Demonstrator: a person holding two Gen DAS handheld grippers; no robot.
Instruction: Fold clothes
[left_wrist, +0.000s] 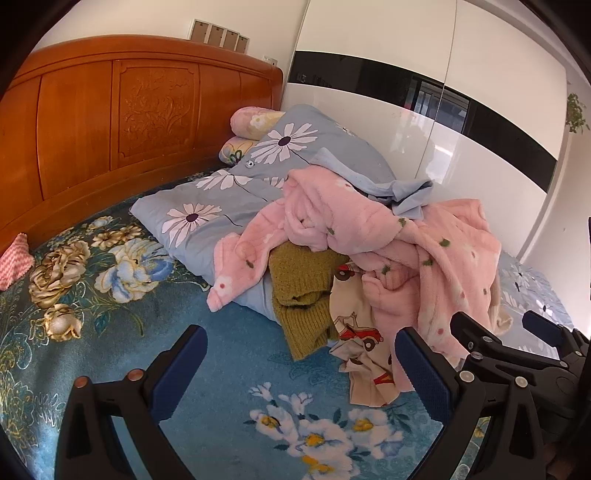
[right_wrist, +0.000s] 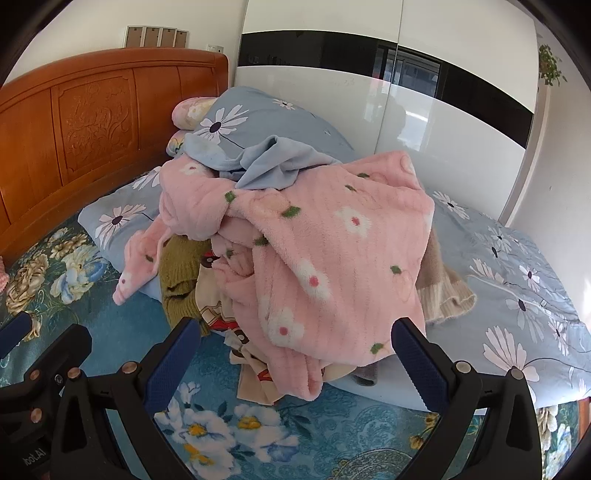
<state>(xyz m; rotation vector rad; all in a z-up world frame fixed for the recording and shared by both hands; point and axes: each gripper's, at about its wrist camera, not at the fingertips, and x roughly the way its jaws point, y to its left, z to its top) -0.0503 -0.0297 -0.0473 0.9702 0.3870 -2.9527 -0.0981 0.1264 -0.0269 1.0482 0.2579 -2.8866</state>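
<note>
From where I sit the only lettering I can make out is a red "V" on the cream car-print garment (left_wrist: 364, 354) at the near edge of the pile, plus upside-down characters on the left gripper (right_wrist: 35, 456) I cannot read.

Bedroom, daylight: carved wooden headboard (left_wrist: 122, 110) against cream wall (right_wrist: 74, 22); glossy white wardrobe (right_wrist: 424, 122) with black band, reflecting what may be window; teal floral bedspread (left_wrist: 229, 350); hanging plant (right_wrist: 550, 66) far right.
</note>
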